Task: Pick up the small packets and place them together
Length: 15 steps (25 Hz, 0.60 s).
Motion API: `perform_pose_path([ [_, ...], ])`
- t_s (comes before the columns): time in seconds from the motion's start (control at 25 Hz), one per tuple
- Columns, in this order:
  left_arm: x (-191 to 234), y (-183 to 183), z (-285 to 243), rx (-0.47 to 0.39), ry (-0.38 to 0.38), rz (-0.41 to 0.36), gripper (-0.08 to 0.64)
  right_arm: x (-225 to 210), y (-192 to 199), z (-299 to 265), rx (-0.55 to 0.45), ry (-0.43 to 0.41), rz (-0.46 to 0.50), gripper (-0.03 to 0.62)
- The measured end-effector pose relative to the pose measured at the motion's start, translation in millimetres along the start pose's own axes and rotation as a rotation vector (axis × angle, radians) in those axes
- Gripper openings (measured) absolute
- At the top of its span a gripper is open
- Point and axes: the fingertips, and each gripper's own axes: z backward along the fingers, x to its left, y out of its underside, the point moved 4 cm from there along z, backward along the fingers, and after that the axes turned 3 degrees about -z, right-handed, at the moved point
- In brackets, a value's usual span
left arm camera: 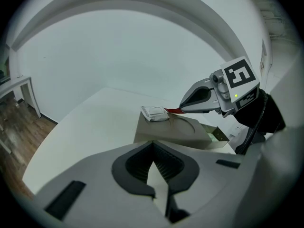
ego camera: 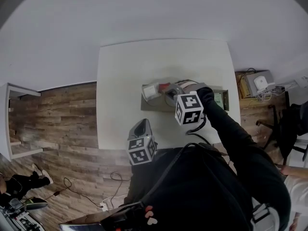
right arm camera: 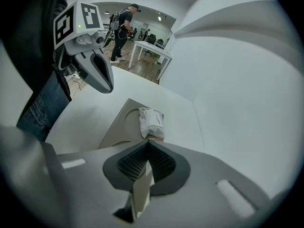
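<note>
Where the head view is looking down on the white tabletop (ego camera: 122, 76), a flat cardboard box (ego camera: 156, 105) is being shown lying on it. A white packet (ego camera: 151, 91) is resting on the box's left end, with a red packet (ego camera: 164, 86) just beside it. The right gripper (ego camera: 169, 93) is being held over the box with its tips at the red packet. The left gripper (ego camera: 144, 123) is being held nearer the person, apart from the box.

In the left gripper view, the left gripper (left arm camera: 152, 144) is being seen with its jaws together and nothing between them. Beyond it, the right gripper (left arm camera: 182, 107) is being seen pinching the red packet (left arm camera: 172, 110) at its tips, just over the box (left arm camera: 166, 129) and just beside the white packet (left arm camera: 154, 113).

In the right gripper view, the right gripper (right arm camera: 147, 144) is being shown closed, with a thin reddish edge of the red packet (right arm camera: 158, 138) showing past its tips. The white packet (right arm camera: 151, 122) is lying on the box (right arm camera: 118, 127) right beyond. The left gripper (right arm camera: 107, 85) is being held at the upper left, jaws together, clear of the box.
</note>
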Motion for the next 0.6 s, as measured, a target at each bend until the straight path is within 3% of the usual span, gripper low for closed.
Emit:
perform_pose_path([
  [0.6,2.0,4.3,1.5,0.0,-0.004,0.01,0.0,26.1,3.1,-20.2,0.068,-0.078,0.013,0.003],
])
